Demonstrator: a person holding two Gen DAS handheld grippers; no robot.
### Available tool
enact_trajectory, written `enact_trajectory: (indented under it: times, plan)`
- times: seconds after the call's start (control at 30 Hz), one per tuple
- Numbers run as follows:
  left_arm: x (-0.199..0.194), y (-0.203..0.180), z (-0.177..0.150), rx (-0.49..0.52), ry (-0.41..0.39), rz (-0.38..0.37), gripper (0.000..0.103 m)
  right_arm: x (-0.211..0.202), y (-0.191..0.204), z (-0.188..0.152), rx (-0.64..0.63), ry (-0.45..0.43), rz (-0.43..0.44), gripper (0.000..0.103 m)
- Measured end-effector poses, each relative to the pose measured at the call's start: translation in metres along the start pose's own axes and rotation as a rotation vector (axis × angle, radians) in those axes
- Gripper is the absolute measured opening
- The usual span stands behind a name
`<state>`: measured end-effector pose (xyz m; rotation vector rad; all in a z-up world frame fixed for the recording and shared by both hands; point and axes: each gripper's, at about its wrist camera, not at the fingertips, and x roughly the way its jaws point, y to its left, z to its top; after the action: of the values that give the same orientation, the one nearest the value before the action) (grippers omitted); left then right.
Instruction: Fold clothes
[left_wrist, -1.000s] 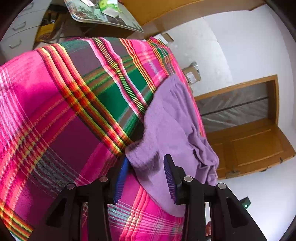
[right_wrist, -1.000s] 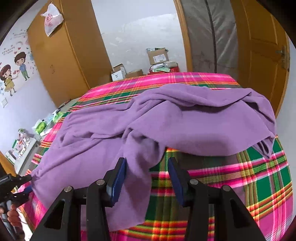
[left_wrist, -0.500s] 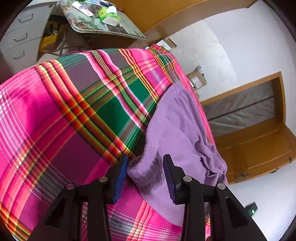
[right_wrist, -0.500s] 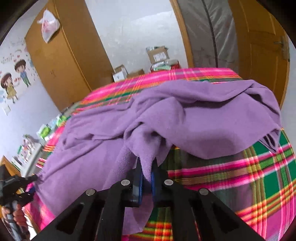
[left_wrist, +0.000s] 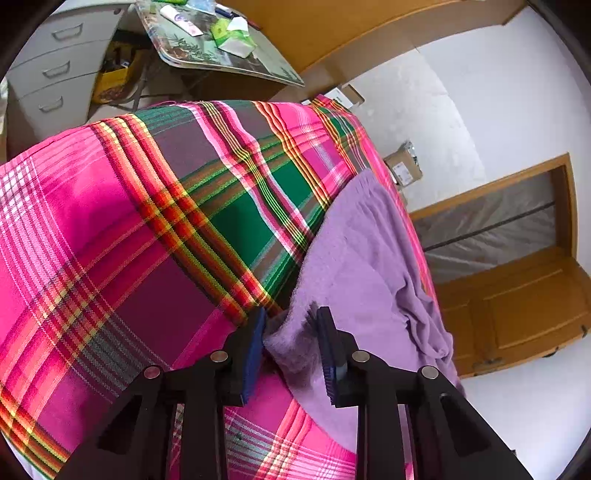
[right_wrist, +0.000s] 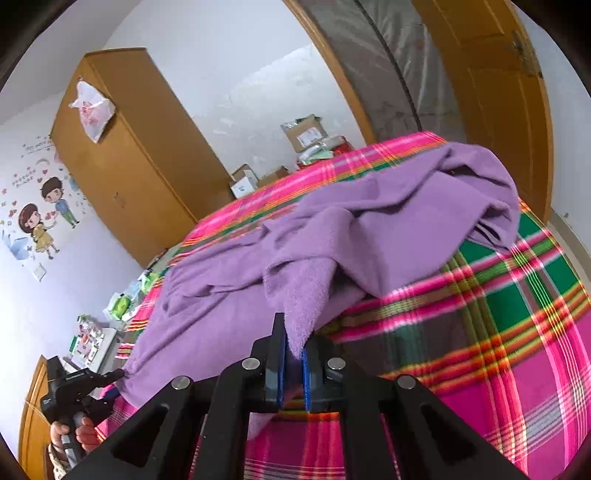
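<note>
A purple fleece garment (right_wrist: 369, 229) lies crumpled on a bed with a pink, green and orange plaid sheet (right_wrist: 517, 314). My right gripper (right_wrist: 291, 365) is shut on a fold of the garment's near edge and lifts it off the sheet. In the left wrist view the same garment (left_wrist: 362, 266) lies along the right side of the plaid sheet (left_wrist: 129, 240). My left gripper (left_wrist: 290, 347) is open, its blue pads on either side of the garment's corner, apart from it. The left gripper also shows in the right wrist view (right_wrist: 114, 384), held in a hand.
A wooden wardrobe (right_wrist: 140, 166) stands by the wall. Cardboard boxes (right_wrist: 303, 133) sit on the floor beyond the bed. An open wooden door (right_wrist: 491, 92) is at the right. A cluttered table (left_wrist: 207, 44) and a grey drawer unit (left_wrist: 48, 81) stand beside the bed.
My right gripper has shut on the garment's fold and lifted it, tilting left. My left gripper has moved forward so that the garment's corner sits between its open pads.
</note>
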<state>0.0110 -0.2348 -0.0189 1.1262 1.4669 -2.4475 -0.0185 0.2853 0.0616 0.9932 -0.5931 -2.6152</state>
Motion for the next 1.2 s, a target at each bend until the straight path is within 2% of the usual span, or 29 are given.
enact_trajectory:
  times: [0.27, 0.33, 0.43, 0.6, 0.93, 1.2]
  plan:
    - [0.001, -0.002, -0.001, 0.008, -0.004, 0.016, 0.028, 0.004, -0.009, -0.006, 0.022, 0.01, -0.004, 0.007]
    - [0.001, -0.003, 0.0, 0.021, -0.01, 0.026, 0.015, 0.0, -0.006, -0.006, 0.013, 0.005, 0.007, 0.007]
    - [-0.003, -0.004, 0.004, 0.026, -0.032, 0.026, 0.011, -0.007, -0.003, -0.006, 0.009, -0.004, 0.03, 0.007]
    - [-0.013, -0.01, 0.007, 0.059, -0.07, 0.026, 0.011, -0.019, 0.005, -0.01, 0.0, -0.009, 0.084, 0.007]
    - [-0.029, -0.003, 0.014, 0.058, -0.105, 0.032, 0.011, -0.045, 0.009, -0.024, 0.015, -0.001, 0.109, 0.007]
    - [-0.031, 0.011, 0.009, 0.04, -0.097, 0.058, 0.011, -0.033, -0.007, -0.051, 0.05, 0.107, 0.087, 0.007]
